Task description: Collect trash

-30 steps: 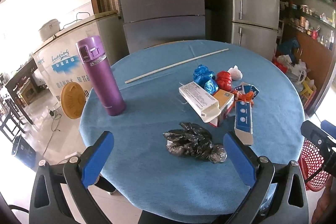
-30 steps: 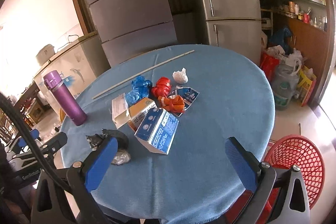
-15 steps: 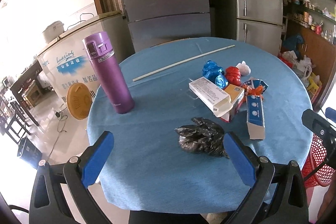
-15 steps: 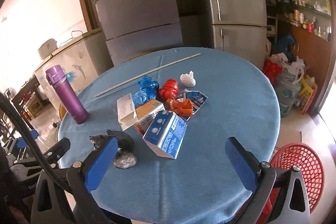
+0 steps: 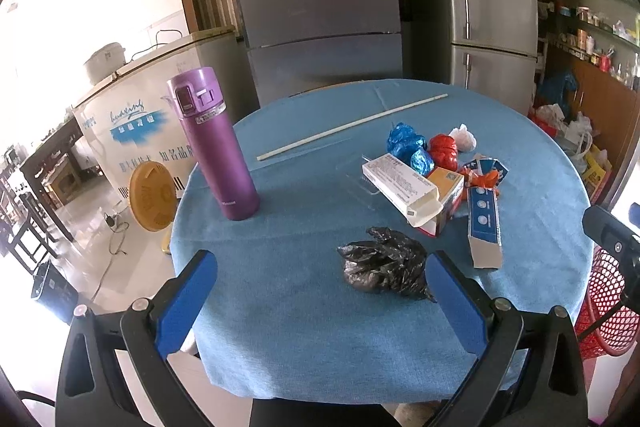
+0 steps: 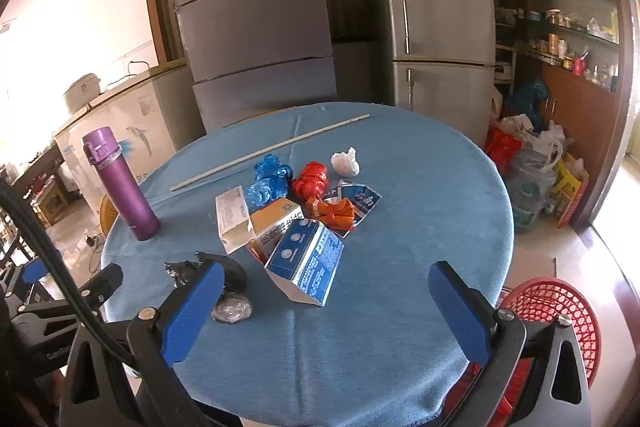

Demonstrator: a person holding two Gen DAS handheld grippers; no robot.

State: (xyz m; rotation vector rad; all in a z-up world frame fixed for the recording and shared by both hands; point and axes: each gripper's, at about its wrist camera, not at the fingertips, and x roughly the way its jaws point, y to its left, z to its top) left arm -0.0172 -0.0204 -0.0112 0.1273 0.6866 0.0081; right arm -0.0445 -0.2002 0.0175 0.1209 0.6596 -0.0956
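Observation:
Trash lies in a heap on the round blue table (image 5: 304, 307) (image 6: 420, 211). Nearest is a crumpled black plastic bag (image 5: 382, 265) (image 6: 228, 273). Behind it are a white carton (image 5: 400, 183) (image 6: 232, 213), an orange box (image 6: 276, 221), a blue-and-white carton (image 5: 484, 227) (image 6: 308, 261), blue wrappers (image 5: 406, 145) (image 6: 268, 179), a red wrapper (image 5: 443, 151) (image 6: 312, 179) and a white wad (image 6: 346, 163). My left gripper (image 5: 320, 301) hangs open over the near edge, the black bag by its right finger. My right gripper (image 6: 326, 311) is open and empty, short of the cartons.
A tall purple flask (image 5: 214, 145) (image 6: 120, 185) stands at the table's left. A long white stick (image 5: 352, 125) (image 6: 272, 145) lies across the far side. A red mesh basket (image 6: 556, 315) (image 5: 608, 307) sits on the floor at the right. Fridges and shelves stand behind.
Both grippers have drawn back and risen a little, so the table and trash look farther away. Nothing on the table has moved; both stay open.

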